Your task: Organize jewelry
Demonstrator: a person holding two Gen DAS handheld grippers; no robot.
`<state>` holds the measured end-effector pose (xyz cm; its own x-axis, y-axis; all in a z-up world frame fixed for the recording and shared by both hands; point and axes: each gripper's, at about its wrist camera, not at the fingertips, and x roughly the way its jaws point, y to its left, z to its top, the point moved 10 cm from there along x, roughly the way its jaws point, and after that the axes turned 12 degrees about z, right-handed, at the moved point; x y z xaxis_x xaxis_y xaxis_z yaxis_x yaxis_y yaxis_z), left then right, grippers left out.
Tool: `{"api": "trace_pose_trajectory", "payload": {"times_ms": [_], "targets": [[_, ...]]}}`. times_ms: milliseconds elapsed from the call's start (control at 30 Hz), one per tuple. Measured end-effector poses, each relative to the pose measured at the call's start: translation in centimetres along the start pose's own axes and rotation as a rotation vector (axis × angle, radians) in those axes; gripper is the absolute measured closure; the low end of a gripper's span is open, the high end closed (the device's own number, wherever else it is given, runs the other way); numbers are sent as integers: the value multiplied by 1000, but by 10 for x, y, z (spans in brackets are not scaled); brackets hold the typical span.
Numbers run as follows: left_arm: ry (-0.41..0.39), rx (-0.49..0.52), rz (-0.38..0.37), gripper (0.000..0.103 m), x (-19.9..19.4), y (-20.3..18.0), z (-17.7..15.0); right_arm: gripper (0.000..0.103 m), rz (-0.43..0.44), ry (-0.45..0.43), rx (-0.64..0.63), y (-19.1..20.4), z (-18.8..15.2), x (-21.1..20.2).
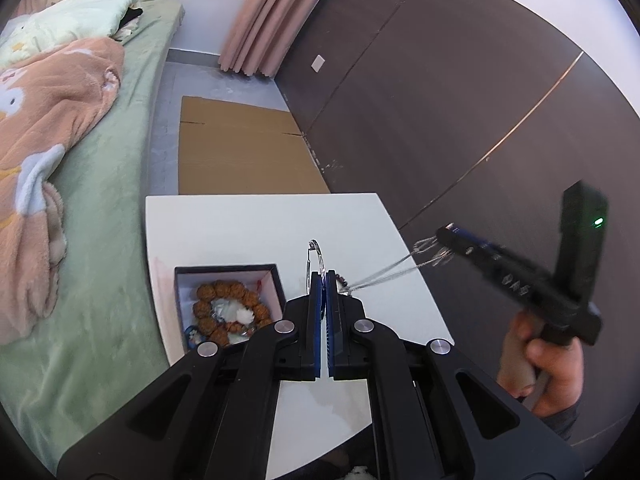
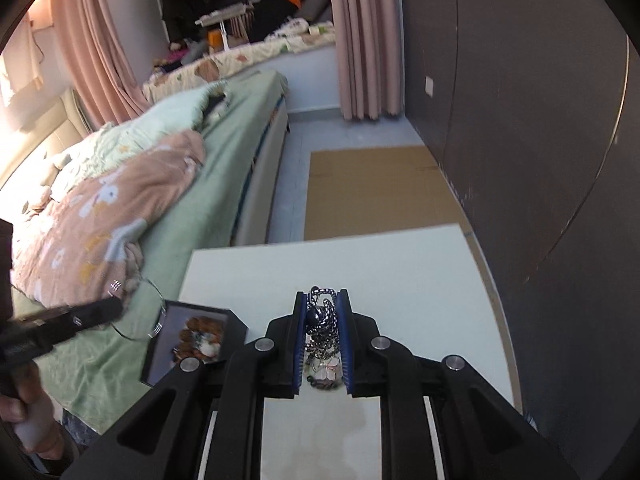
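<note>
A black jewelry box [image 1: 226,270] with a white lining stands at the left edge of a white table [image 1: 256,224]. It holds a brown bead bracelet [image 1: 224,296] and other pieces. My left gripper [image 1: 322,274] is shut on a thin silver bangle [image 1: 316,250], held above the table just right of the box. My right gripper [image 2: 322,296] is shut on a bundle of silver chain [image 2: 320,320] with a dark bead, above the table. In the left wrist view the chain [image 1: 384,274] stretches from the right gripper [image 1: 442,236] toward my left fingers. The box [image 2: 192,336] also shows in the right wrist view.
A bed with green sheet [image 1: 104,216] and pink blanket [image 1: 48,120] lies left of the table. Flat cardboard [image 1: 240,148] lies on the floor beyond it. A dark wall panel [image 1: 440,100] runs along the right. More small jewelry [image 2: 322,374] lies on the table under my right gripper.
</note>
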<state>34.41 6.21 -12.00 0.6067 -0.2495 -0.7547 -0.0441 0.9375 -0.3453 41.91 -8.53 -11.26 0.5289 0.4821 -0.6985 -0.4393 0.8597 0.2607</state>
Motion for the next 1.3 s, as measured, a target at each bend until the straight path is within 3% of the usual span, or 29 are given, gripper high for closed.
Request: {"api": "trace_pose_trajectory", "payload": {"times_ms": [333, 367, 433, 467, 500, 567, 867, 1167, 1200, 1233, 1267, 1300], "targets": [[39, -8, 21, 99, -4, 5, -11, 88, 26, -113, -70, 32, 41, -49], [53, -11, 23, 96, -1, 6, -13, 88, 30, -121, -73, 34, 45, -53], [69, -26, 36, 71, 2, 10, -15, 88, 40, -133, -77, 40, 48, -59], [65, -41, 51, 51, 1, 14, -14, 88, 51, -141, -80, 44, 52, -63], [54, -52, 62, 45, -2, 18, -12, 88, 59, -146, -83, 48, 54, -65], [40, -71, 65, 44, -9, 23, -7, 88, 82, -153, -94, 58, 58, -70], [-66, -101, 116, 14, -49, 40, 11, 88, 165, -146, -164, 111, 58, -68], [-85, -141, 162, 9, -64, 60, 13, 87, 250, -81, -198, 156, 42, -40], [-90, -141, 165, 7, -65, 60, 14, 85, 257, -61, -197, 158, 37, -34], [-97, -138, 167, 6, -67, 60, 13, 74, 260, -39, -197, 159, 33, -28], [-99, -132, 171, 6, -67, 60, 12, 39, 254, -25, -190, 156, 28, -23], [-95, -131, 175, 6, -66, 61, 11, 28, 239, -43, -184, 151, 26, -22]]}}
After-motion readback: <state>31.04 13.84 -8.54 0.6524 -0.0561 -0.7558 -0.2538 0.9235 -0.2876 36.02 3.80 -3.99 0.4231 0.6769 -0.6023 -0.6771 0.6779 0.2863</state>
